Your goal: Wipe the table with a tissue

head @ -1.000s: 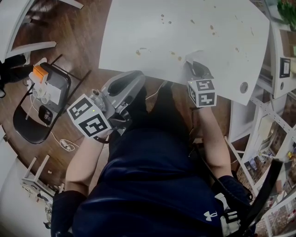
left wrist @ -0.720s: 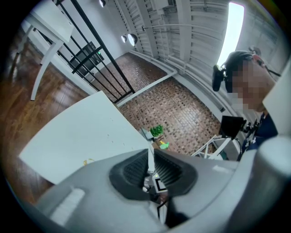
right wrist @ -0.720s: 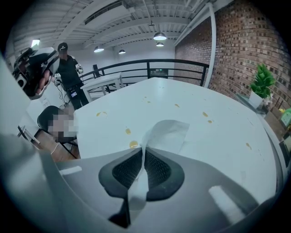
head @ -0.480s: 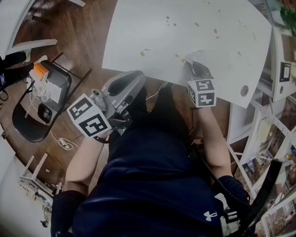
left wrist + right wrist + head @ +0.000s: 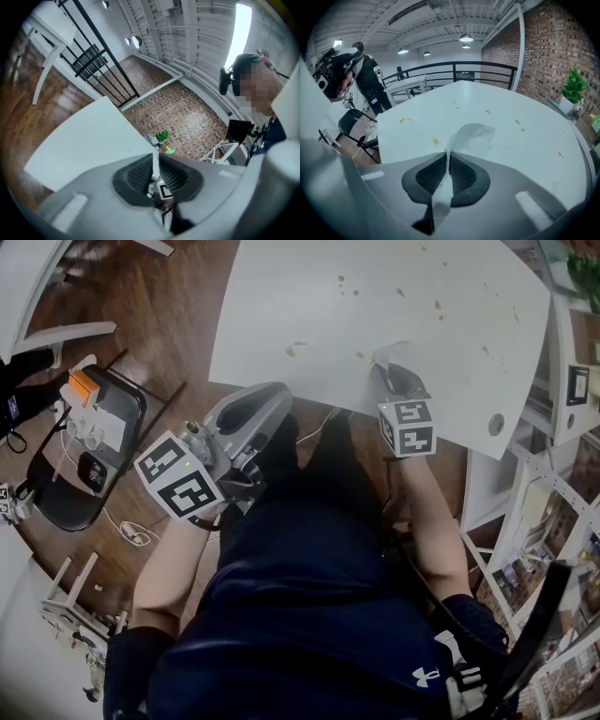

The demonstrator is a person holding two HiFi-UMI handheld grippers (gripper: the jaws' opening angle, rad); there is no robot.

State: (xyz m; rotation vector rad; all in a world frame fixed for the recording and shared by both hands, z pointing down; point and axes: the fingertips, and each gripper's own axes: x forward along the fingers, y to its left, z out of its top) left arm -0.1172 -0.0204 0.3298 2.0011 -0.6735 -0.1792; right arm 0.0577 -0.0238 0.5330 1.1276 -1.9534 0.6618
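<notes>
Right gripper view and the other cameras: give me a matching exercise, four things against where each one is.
1 tissue
2 left claw
3 black chair
4 green plant

A on the wooden floor, left of the table
B beyond the table's right side
C pinched in the right claw, spread on the table
D empty, by the table's near edge

Pairs: 1-C, 2-D, 3-A, 4-B
</notes>
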